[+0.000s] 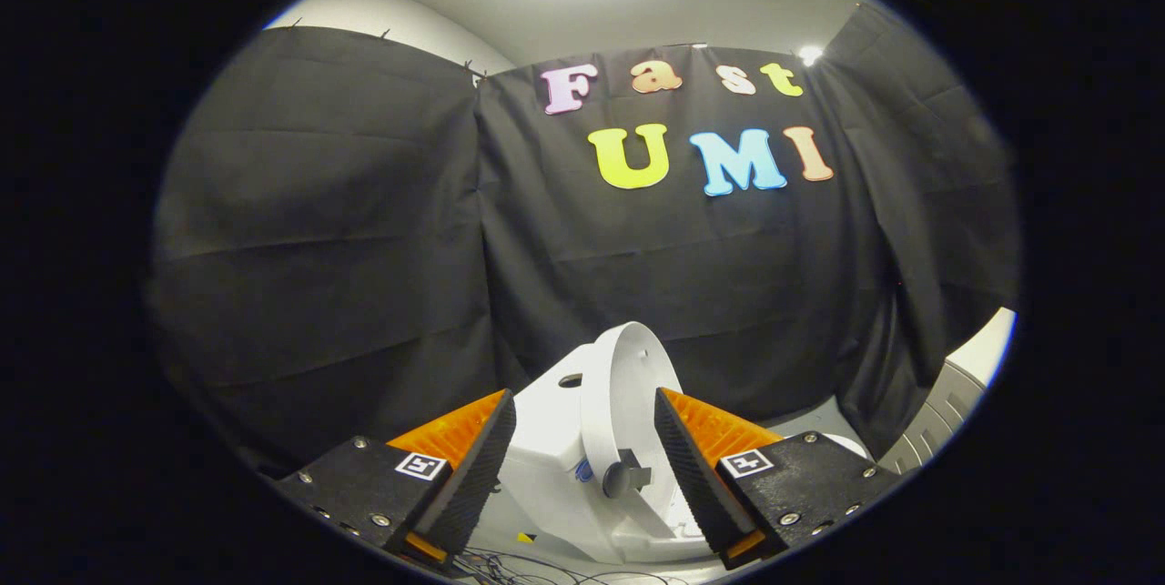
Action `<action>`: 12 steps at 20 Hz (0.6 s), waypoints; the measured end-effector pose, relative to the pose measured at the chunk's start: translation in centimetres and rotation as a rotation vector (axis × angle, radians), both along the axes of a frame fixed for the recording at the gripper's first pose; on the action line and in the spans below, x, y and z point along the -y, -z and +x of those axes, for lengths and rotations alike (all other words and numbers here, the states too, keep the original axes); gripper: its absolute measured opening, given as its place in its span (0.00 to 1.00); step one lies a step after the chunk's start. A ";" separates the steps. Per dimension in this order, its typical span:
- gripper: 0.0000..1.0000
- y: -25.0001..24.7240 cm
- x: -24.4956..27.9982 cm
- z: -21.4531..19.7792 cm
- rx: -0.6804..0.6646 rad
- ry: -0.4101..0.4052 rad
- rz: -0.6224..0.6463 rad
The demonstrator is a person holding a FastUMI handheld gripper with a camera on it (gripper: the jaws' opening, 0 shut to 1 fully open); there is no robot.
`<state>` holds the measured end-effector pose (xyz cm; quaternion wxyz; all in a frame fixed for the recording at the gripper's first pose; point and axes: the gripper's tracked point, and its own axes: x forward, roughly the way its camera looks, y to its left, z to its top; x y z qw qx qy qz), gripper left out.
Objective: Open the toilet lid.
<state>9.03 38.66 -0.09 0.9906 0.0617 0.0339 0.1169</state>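
A small white toilet (546, 448) stands just beyond my fingers. Its round lid (628, 376) is raised upright and leans back toward the tank, edge-on to me. On the lid's lower face, low down in the gap between my fingers, sits a dark knob (623, 479). The tank top has a dark hole (571, 380). My gripper (584, 396) is open, one finger on each side of the lid and neither touching it. A bit of the white bowl rim (851, 442) shows behind the right finger.
Black cloth walls close the booth behind the toilet and to both sides. At the far right, by the cloth's edge, stands a grey ribbed object (937, 421). Thin cables (519, 565) lie on the pale floor below my fingers.
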 end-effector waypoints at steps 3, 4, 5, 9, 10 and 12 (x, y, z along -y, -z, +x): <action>0.93 -2.0 2.9 -0.1 0.042 -0.035 -0.043; 0.93 -2.7 4.1 -0.1 0.065 -0.041 -0.062; 0.94 -3.2 5.3 0.0 0.086 -0.043 -0.078; 0.94 -4.0 10.9 -0.1 0.142 -0.059 -0.077; 0.93 -4.0 12.5 -0.1 0.138 -0.056 -0.064; 0.94 -4.3 16.1 -0.4 0.139 -0.037 -0.039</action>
